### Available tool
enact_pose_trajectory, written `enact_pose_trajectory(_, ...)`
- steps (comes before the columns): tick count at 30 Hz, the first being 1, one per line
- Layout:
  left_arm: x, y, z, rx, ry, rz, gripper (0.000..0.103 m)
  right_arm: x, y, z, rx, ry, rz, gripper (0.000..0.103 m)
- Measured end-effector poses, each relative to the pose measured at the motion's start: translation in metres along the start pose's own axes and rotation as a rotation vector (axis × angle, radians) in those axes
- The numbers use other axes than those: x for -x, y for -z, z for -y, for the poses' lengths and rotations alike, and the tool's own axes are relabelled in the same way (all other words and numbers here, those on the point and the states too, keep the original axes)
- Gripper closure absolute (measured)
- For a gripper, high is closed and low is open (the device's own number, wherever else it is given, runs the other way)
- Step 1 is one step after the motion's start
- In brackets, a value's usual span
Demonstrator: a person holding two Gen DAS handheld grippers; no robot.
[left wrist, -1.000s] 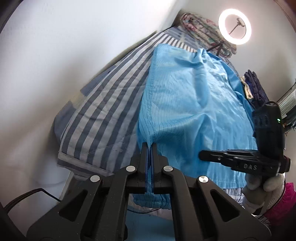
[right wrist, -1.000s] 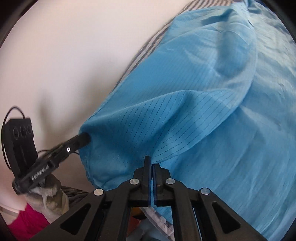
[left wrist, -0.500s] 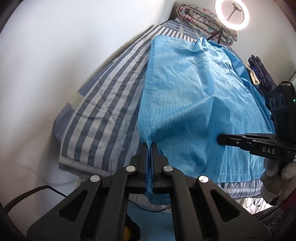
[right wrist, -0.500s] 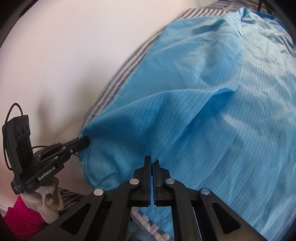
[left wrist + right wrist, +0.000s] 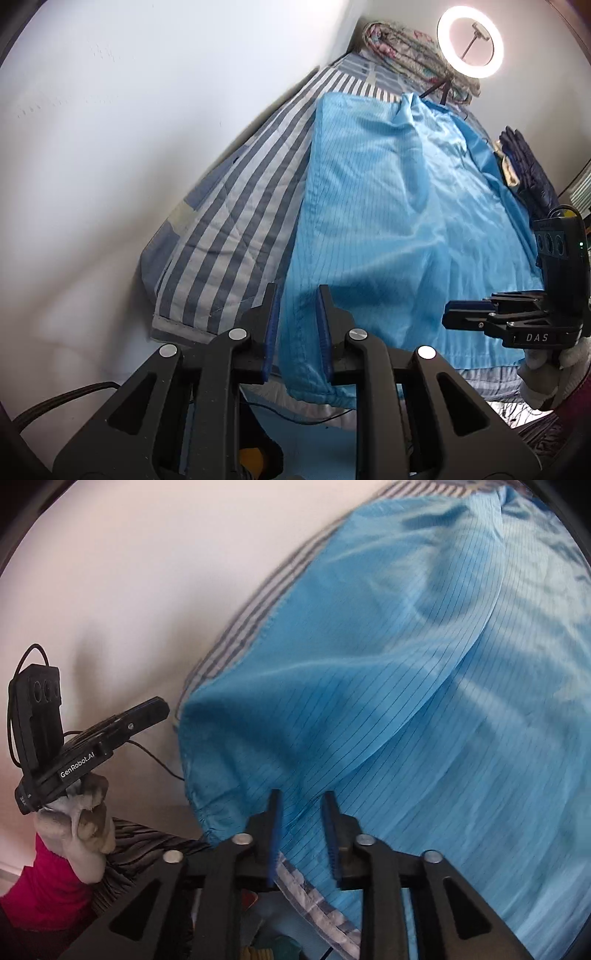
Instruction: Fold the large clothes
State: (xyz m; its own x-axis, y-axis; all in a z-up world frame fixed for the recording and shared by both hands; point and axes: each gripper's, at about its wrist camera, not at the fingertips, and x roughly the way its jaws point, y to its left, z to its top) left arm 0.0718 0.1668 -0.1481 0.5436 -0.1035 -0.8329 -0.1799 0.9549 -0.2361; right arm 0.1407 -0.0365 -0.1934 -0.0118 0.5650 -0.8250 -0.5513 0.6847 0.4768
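The garment (image 5: 399,236) is a large piece of light blue cloth with thin dark pinstripes, and it lies spread along the bed, from the near edge up to the far end. Its left side makes a long straight line, the far part is wrinkled into a raised fold, and the near left corner hangs down over the edge of the bed. In the right wrist view, one layer of the cloth (image 5: 369,686) lies folded over another, with a curved edge.
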Motion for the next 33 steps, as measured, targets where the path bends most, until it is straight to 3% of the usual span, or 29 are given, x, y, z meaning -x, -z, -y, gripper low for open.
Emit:
enact_pose_trajectory(4, -0.001, -0.012, 0.015, -0.043, 0.014, 0.024, 0.084, 0.025, -0.007, 0.008, 0.004, 0.048, 0.085, 0.073)
enact_pose_trajectory(9, -0.046, -0.02, 0.044, -0.086, 0.075, -0.071, 0.085, 0.031, -0.027, 0.025, -0.052, 0.033, 0.206, 0.074)
enact_pose_trajectory(14, -0.092, -0.006, 0.04, -0.036, 0.096, -0.21, 0.084, -0.012, -0.02, 0.034, -0.101, 0.06, 0.104, 0.074)
enact_pose_trajectory(17, -0.08, -0.009, 0.035, -0.008, 0.137, -0.197, 0.084, -0.016, -0.004, 0.041, -0.137, -0.004, 0.081, 0.073)
enact_pose_trajectory(21, -0.055, -0.026, 0.031, 0.026, 0.171, -0.125, 0.084, -0.016, 0.002, 0.039, -0.169, -0.083, 0.071, 0.065)
enact_pose_trajectory(23, -0.054, -0.036, 0.036, 0.001, 0.162, -0.107, 0.084, -0.024, 0.002, 0.037, -0.184, -0.132, 0.052, 0.073)
enact_pose_trajectory(25, -0.062, -0.042, 0.04, -0.016, 0.149, -0.118, 0.084, -0.031, 0.001, 0.035, -0.174, -0.143, 0.025, 0.102)
enact_pose_trajectory(26, -0.068, -0.043, 0.04, -0.032, 0.133, -0.133, 0.084, -0.032, 0.002, 0.033, -0.171, -0.136, 0.013, 0.103)
enact_pose_trajectory(28, -0.078, -0.042, 0.041, -0.054, 0.089, -0.15, 0.084, -0.027, 0.003, 0.027, -0.15, -0.114, 0.009, 0.103)
enact_pose_trajectory(31, -0.087, -0.037, 0.046, -0.06, 0.082, -0.174, 0.084, -0.009, 0.01, 0.018, -0.077, -0.055, 0.011, 0.1)
enact_pose_trajectory(32, -0.086, -0.036, 0.052, -0.074, 0.079, -0.167, 0.084, -0.008, 0.009, 0.012, -0.035, -0.016, 0.002, 0.097)
enact_pose_trajectory(33, -0.085, -0.036, 0.056, -0.085, 0.079, -0.159, 0.084, -0.01, 0.009, 0.006, -0.015, 0.006, -0.016, 0.085)
